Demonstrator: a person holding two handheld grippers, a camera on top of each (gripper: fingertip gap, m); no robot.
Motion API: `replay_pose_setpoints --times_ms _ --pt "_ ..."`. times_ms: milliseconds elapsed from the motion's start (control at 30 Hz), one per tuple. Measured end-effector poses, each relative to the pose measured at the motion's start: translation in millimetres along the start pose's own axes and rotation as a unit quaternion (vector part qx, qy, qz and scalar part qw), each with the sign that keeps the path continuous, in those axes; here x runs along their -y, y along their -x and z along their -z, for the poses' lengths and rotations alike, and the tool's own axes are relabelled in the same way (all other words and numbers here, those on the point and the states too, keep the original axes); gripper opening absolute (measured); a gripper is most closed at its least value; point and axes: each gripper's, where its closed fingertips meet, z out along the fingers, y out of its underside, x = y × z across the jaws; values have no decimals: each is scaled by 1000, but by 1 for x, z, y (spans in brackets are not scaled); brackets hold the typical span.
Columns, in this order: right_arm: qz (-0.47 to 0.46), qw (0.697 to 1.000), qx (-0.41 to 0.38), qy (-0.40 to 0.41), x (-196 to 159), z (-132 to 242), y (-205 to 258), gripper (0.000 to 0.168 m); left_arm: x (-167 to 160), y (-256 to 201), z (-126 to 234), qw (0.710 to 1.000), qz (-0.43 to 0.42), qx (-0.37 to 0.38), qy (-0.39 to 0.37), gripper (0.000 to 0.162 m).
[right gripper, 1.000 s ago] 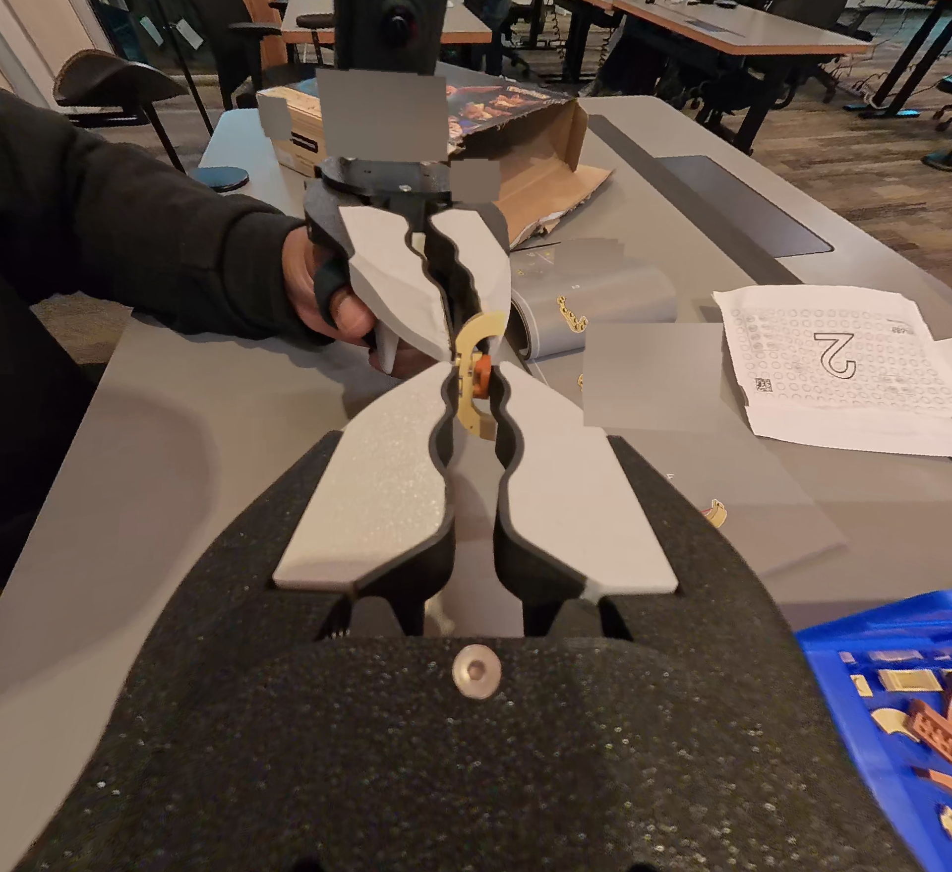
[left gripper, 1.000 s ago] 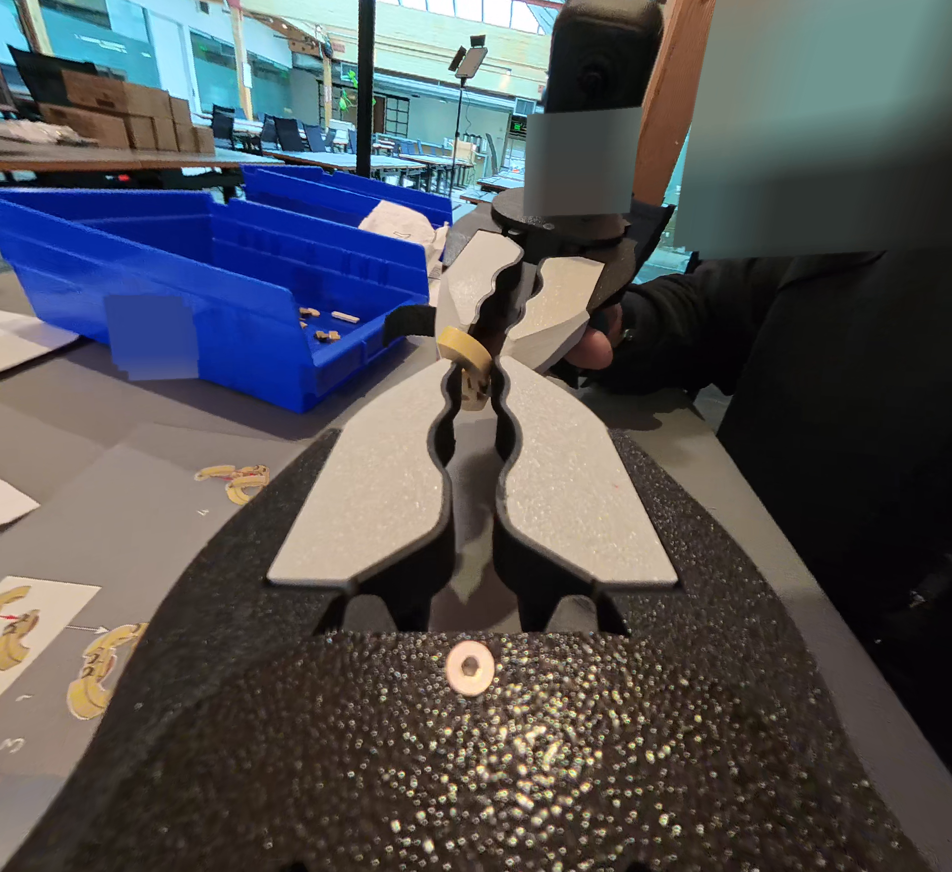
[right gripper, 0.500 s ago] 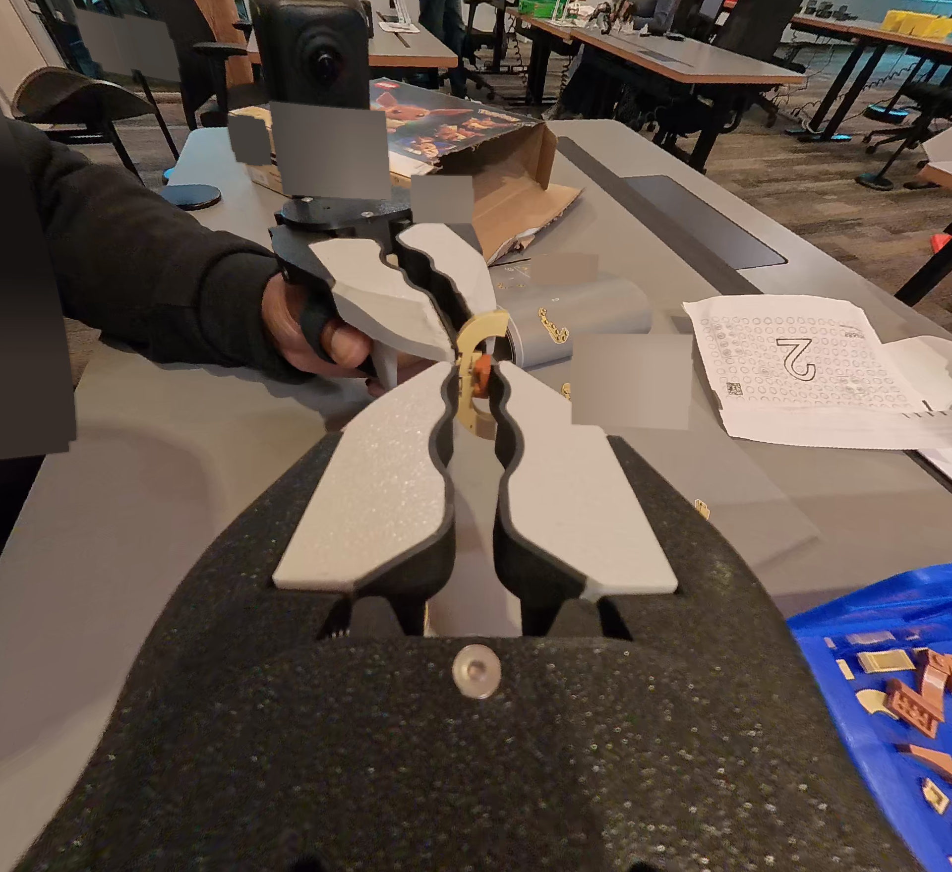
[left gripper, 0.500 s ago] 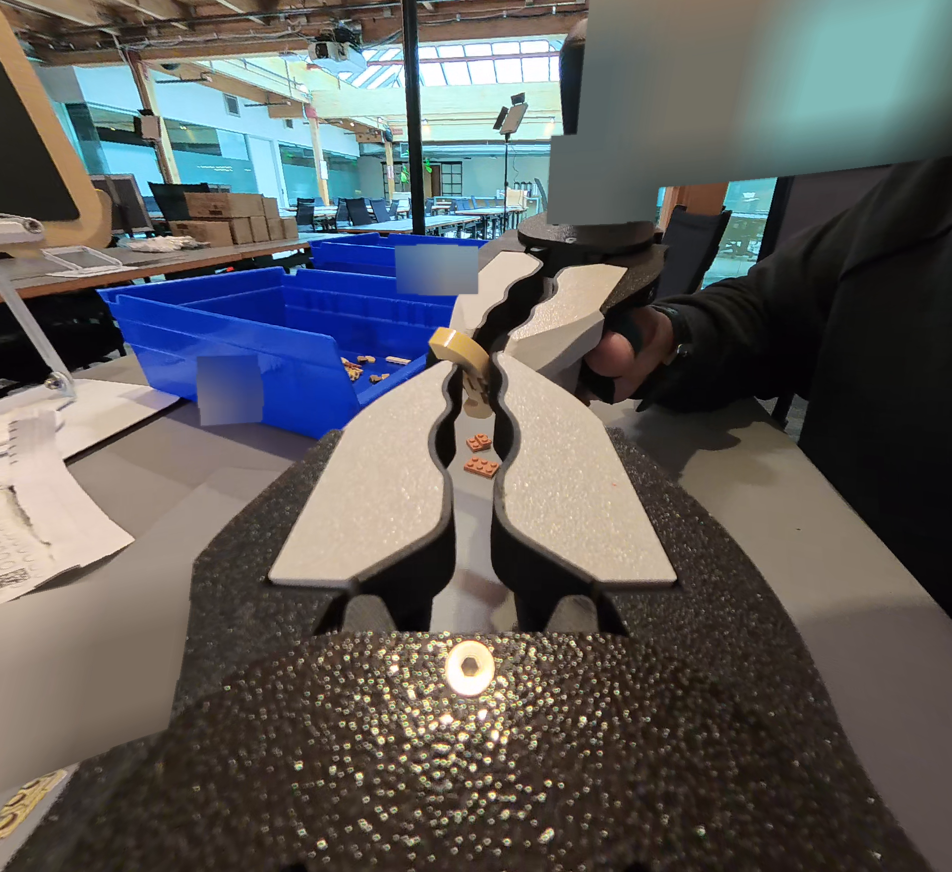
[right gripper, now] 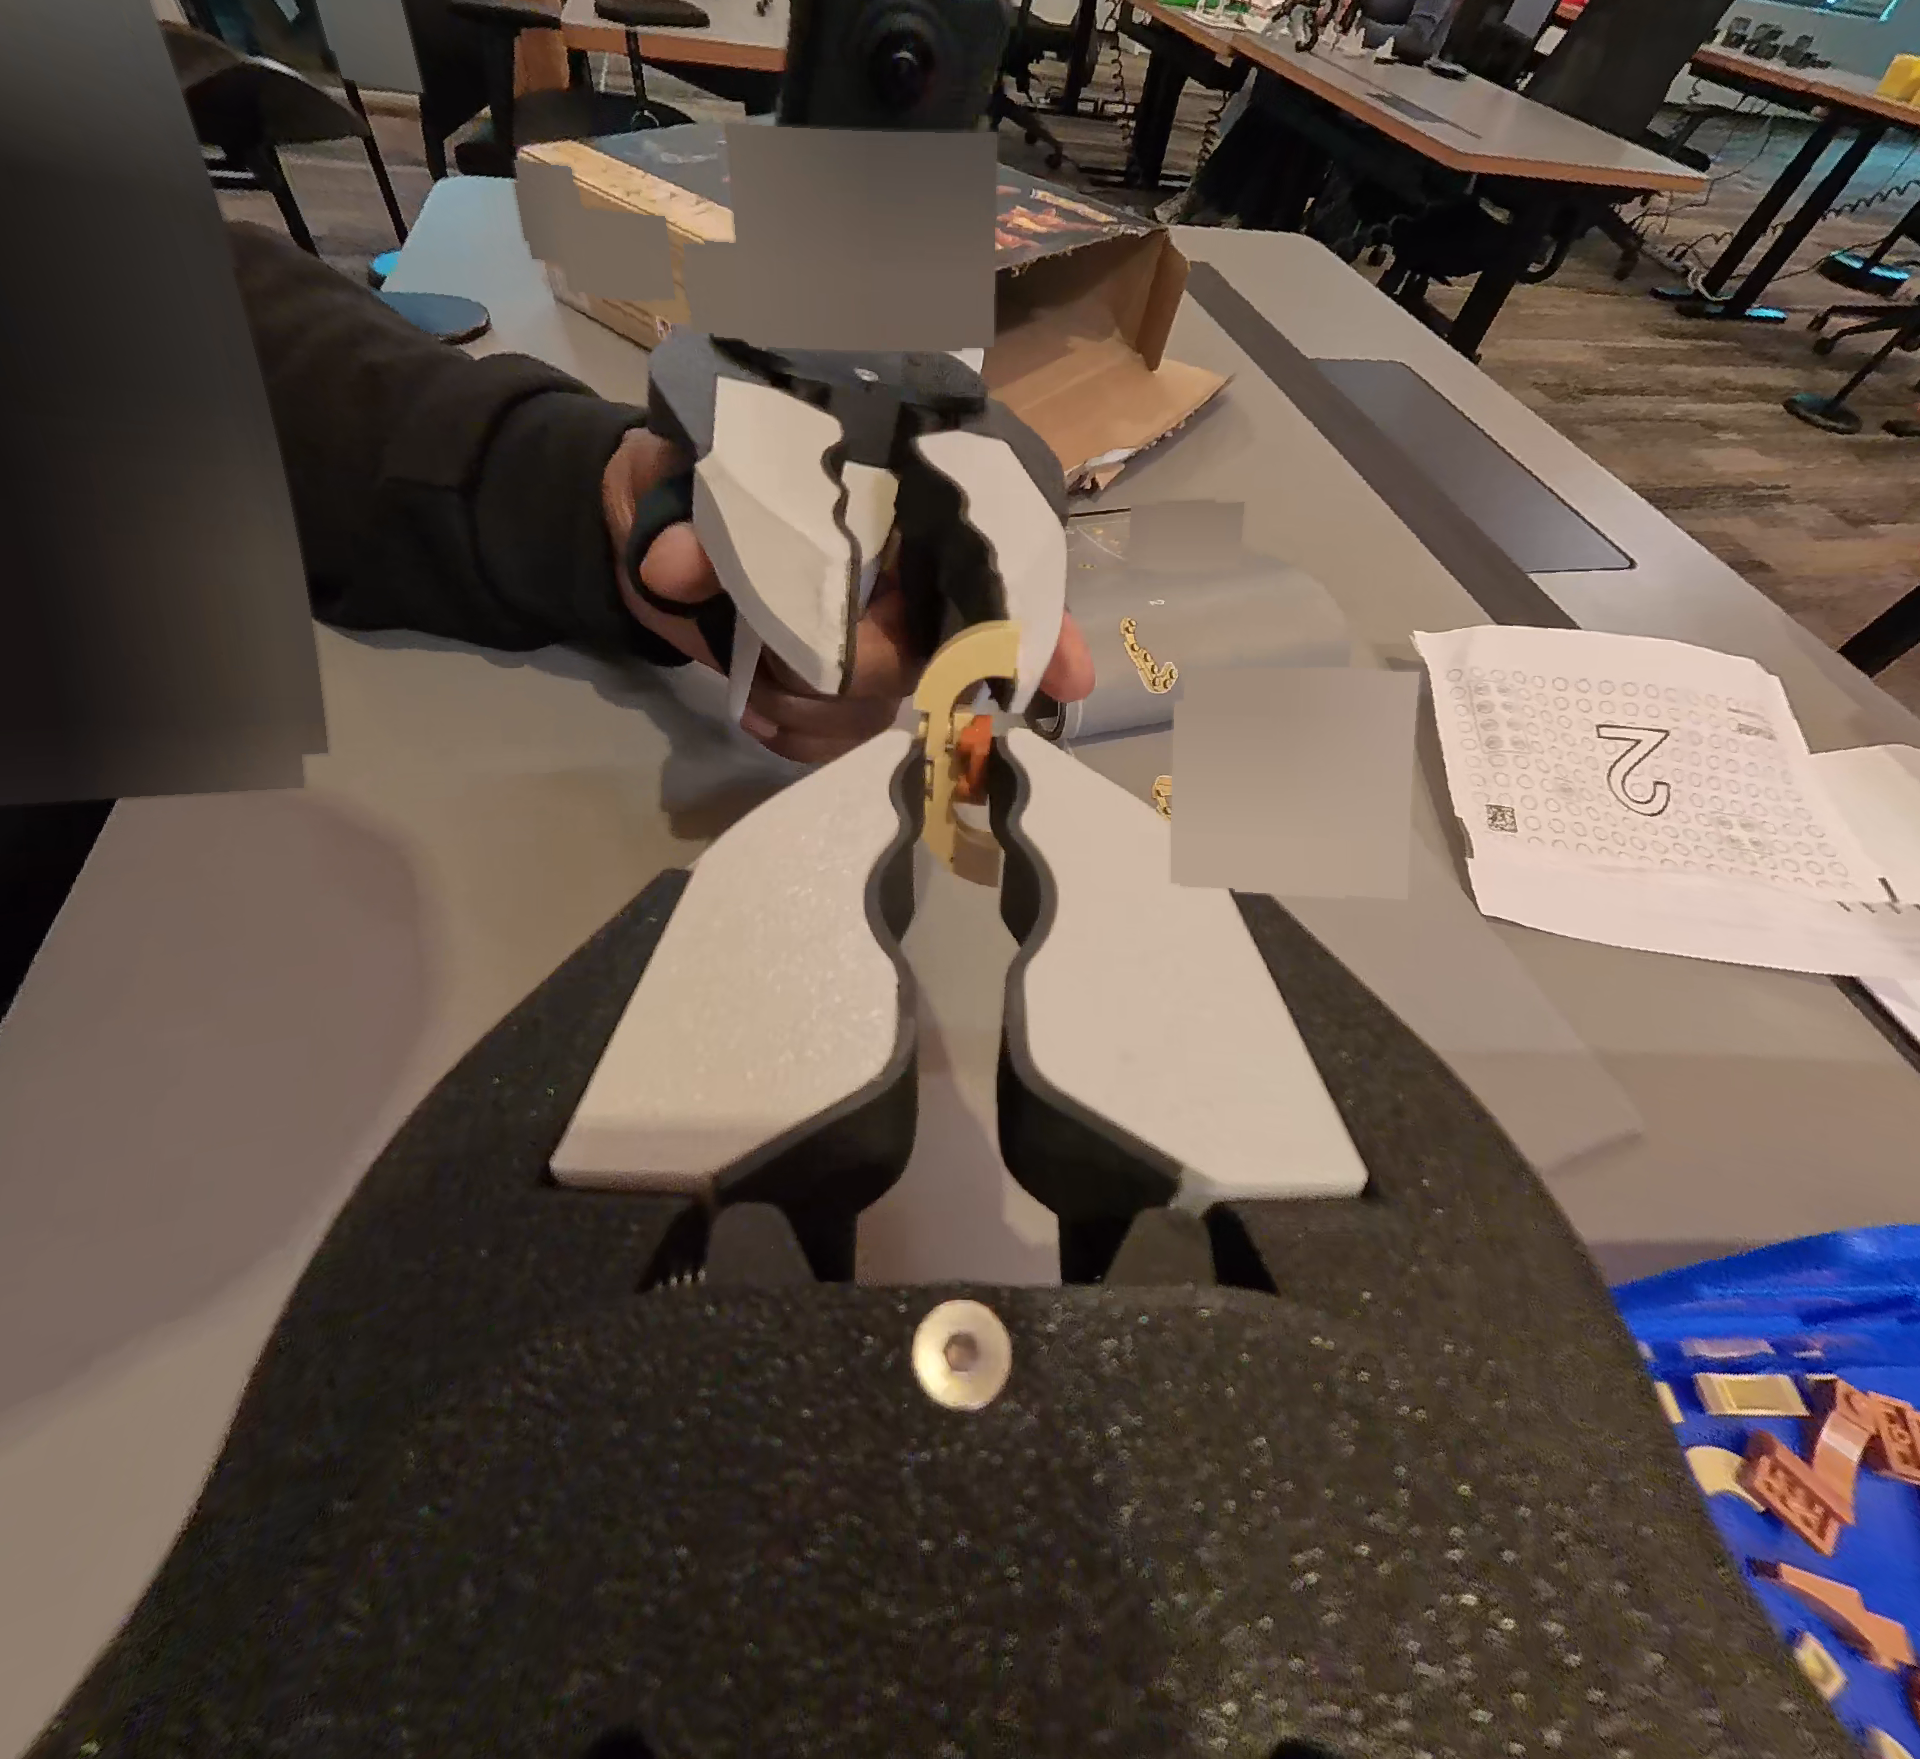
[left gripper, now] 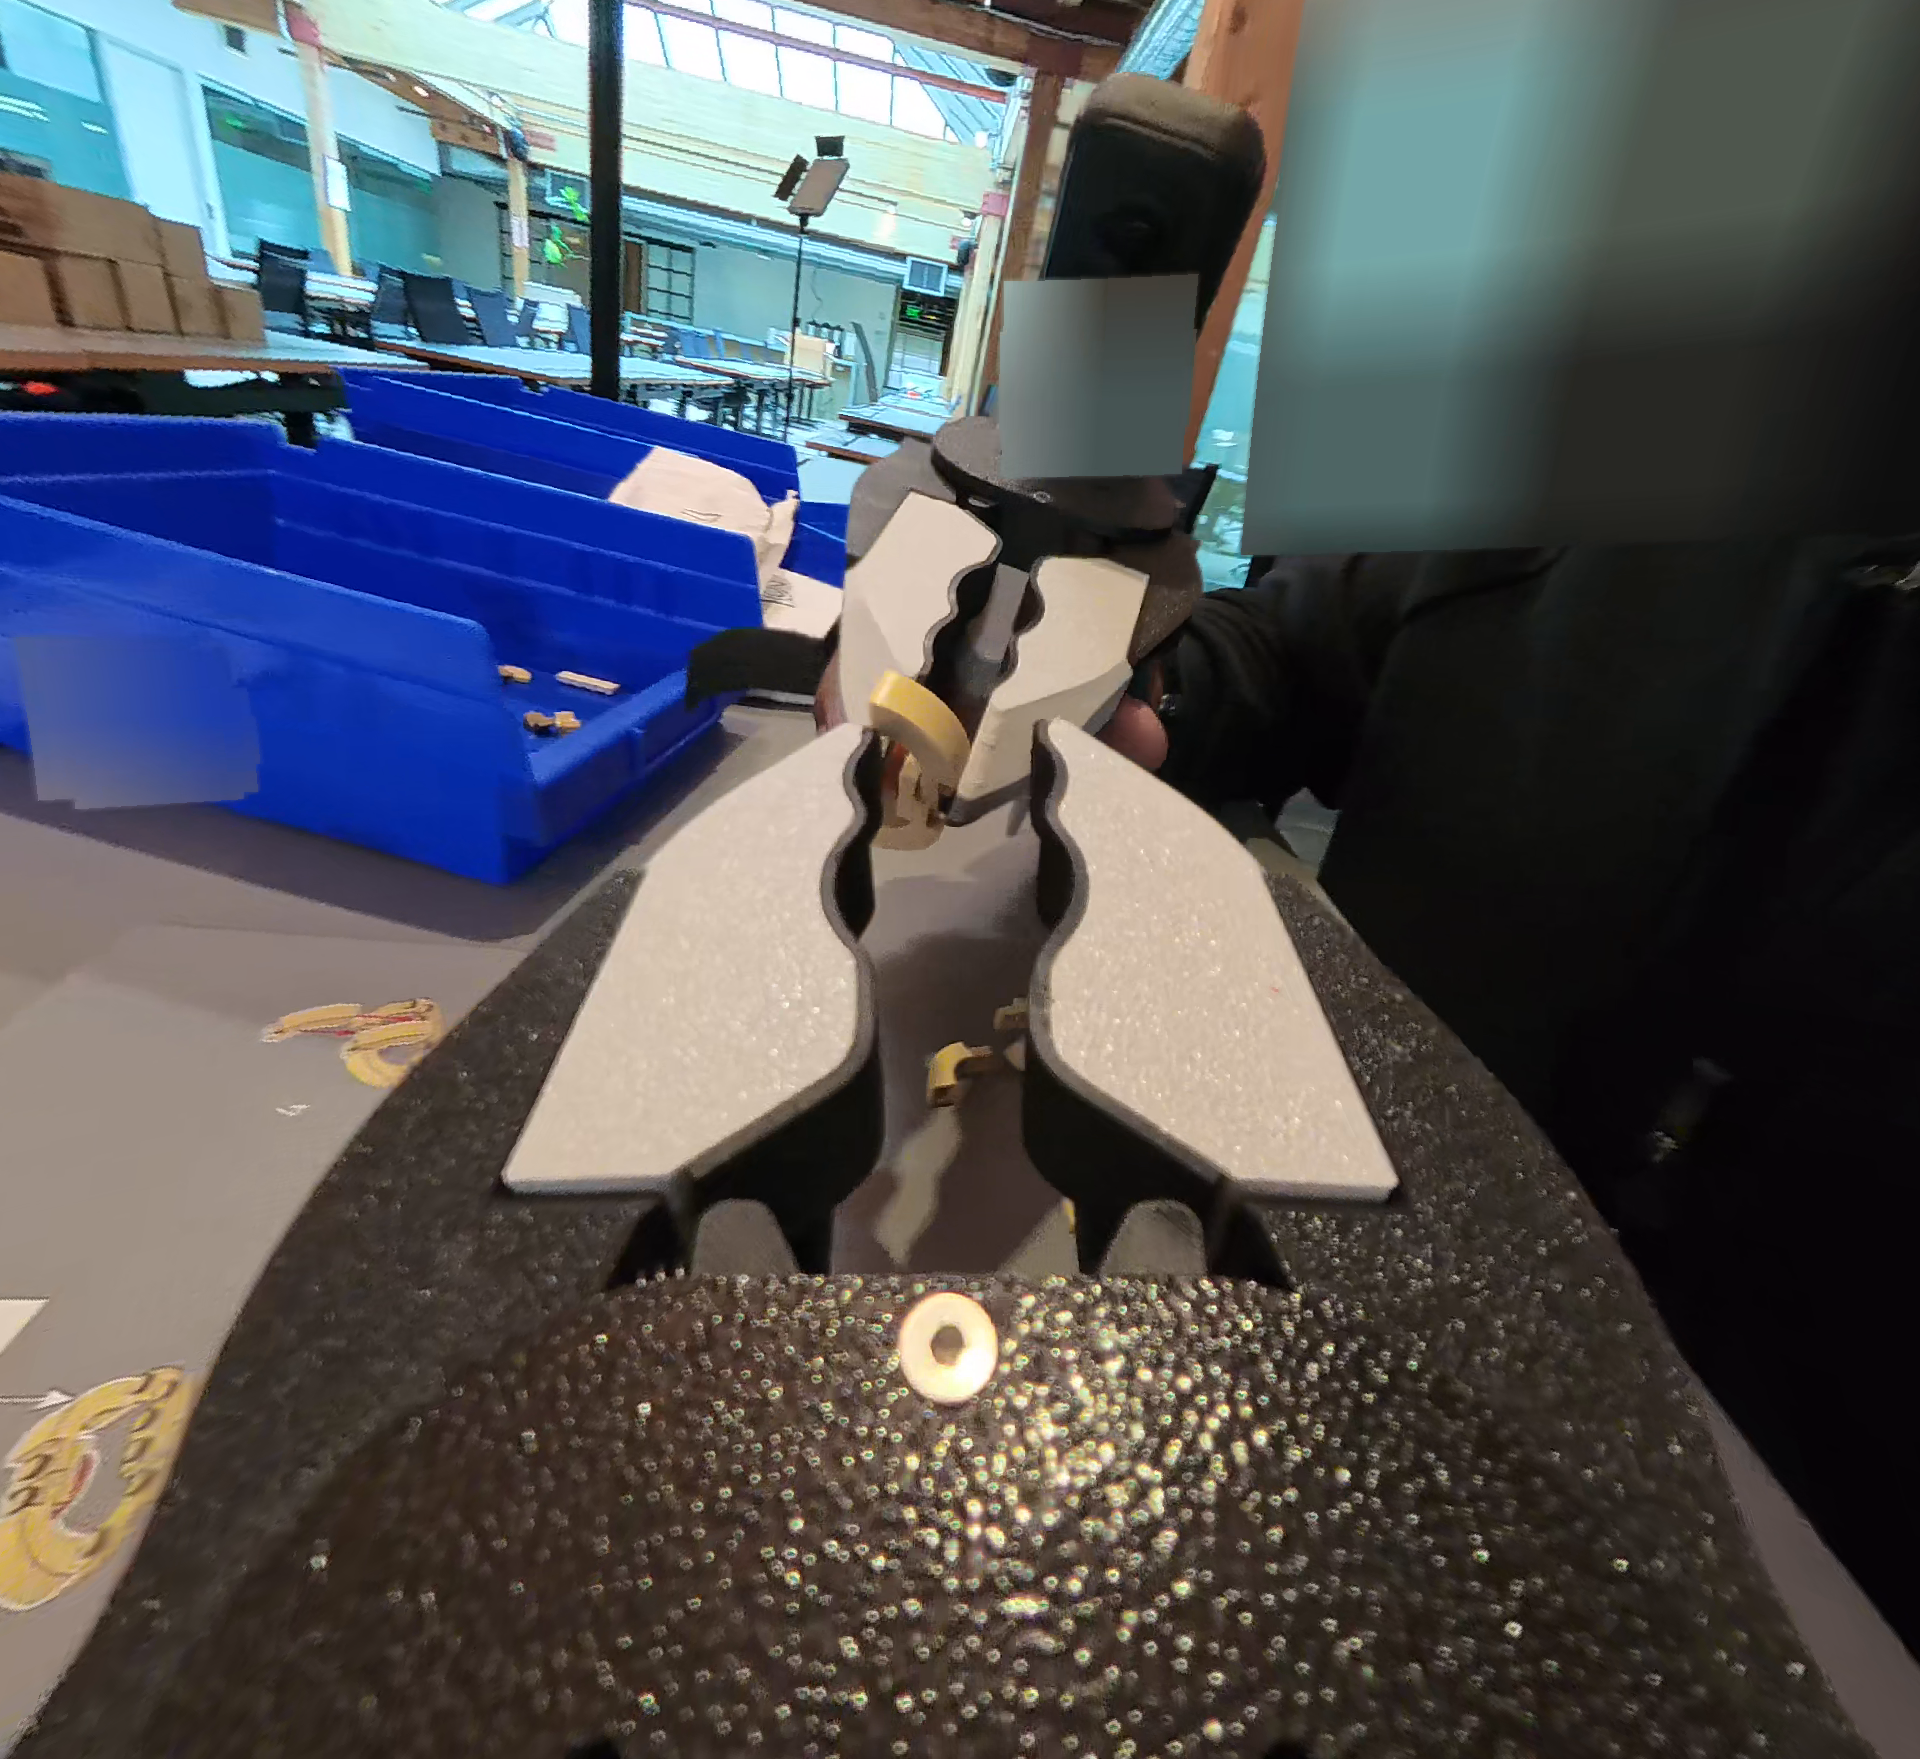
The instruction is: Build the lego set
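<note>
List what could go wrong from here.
1. Only the right gripper pinches the curved tan piece, at its tips; the left gripper is open, so the piece could twist or drop.
2. Small loose pieces lie on the table under the left gripper and could get knocked away.

Each hand-held gripper (left gripper: 951,753) has grey wavy-edged fingers (left gripper: 727,961), black pebbled body, silver screw (left gripper: 948,1346); black sleeves (right gripper: 457,504).

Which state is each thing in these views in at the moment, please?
Left hand-held gripper: open, gripping nothing.
Right hand-held gripper: shut on the assembly.
Tan curved lego assembly: held off the table.
Brown cardboard box: end flap open.
Blue plastic bin: open-topped, a few tan pieces inside.
White printed paper sheet: lying flat.
</note>
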Motion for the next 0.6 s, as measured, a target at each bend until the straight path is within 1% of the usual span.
replay_pose_setpoints --times_ms 100,367,500,600 --pt "16 1000 -3 7 0 0 2 11 0 -2 1 1000 15 -15 -2 26" --pt "63 998 -13 25 0 0 6 11 1 -4 1 1000 9 -18 -9 19" --pt "82 996 -18 38 -5 -4 9 11 14 -3 7 999 17 -17 -43 19" --pt "88 995 -20 41 -5 -4 9 11 10 -4 7 1000 -15 -14 -13 20"
